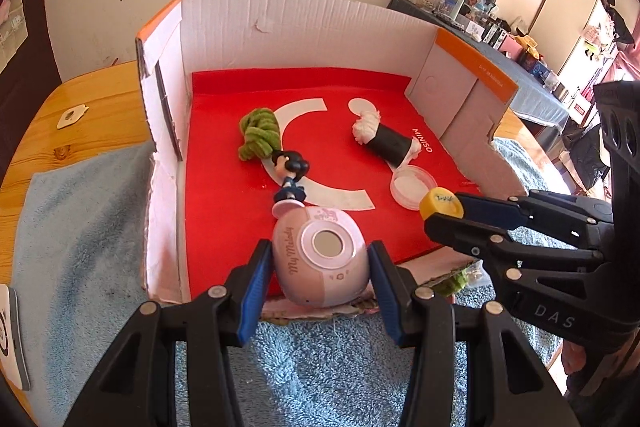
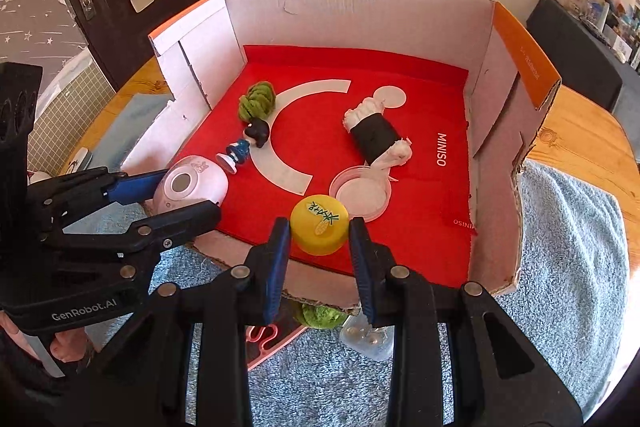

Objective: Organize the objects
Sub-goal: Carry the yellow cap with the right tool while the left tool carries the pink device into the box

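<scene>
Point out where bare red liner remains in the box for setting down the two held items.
Free: the back strip of the red liner behind the green yarn and the black roll; the right strip beside the MINISO lettering; the near-right corner. Crowded: the left-centre around the figurine, and where the clear lid touches the roll.

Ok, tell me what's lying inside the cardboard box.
On the cardboard box red liner: green yarn bundle, small figurine, black-and-white roll, clear lid. The liner hides the box floor.
</scene>
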Demonstrator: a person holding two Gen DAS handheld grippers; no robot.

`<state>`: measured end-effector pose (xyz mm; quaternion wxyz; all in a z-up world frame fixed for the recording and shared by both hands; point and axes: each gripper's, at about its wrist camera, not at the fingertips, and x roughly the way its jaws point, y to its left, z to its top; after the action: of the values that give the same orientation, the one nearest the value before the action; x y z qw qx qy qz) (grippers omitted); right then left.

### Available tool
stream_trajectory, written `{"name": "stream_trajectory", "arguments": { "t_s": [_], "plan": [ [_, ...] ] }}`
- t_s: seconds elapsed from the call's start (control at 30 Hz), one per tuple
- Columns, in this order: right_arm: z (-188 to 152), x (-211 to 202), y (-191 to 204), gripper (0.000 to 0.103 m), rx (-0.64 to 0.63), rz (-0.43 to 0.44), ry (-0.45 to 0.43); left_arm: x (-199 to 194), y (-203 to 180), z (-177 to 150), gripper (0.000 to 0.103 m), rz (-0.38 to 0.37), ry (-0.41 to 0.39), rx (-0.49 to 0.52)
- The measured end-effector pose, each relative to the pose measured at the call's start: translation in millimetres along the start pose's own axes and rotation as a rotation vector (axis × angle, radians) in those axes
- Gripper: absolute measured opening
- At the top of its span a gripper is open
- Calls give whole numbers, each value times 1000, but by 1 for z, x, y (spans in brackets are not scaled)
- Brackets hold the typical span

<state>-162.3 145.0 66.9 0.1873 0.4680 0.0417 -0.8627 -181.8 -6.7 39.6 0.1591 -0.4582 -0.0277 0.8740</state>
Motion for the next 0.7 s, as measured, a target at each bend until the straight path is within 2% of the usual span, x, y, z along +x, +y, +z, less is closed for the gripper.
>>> {"name": "stream_trajectory", "arguments": {
  "t_s": [0.27, 0.5, 0.6, 0.7],
  "plan": [
    [5, 18, -9, 29, 5, 14, 64, 9, 2, 6, 50, 13, 29, 20],
    [8, 23, -13, 29, 14, 11, 67, 17, 4, 12, 50, 51, 35, 35],
    [9, 24, -13, 29, 14, -3, 56, 16, 7, 15, 50, 42, 29, 23],
    [10, 26, -10, 29, 12, -25, 43, 15, 5, 15, 50, -7, 36, 27]
  ]
}}
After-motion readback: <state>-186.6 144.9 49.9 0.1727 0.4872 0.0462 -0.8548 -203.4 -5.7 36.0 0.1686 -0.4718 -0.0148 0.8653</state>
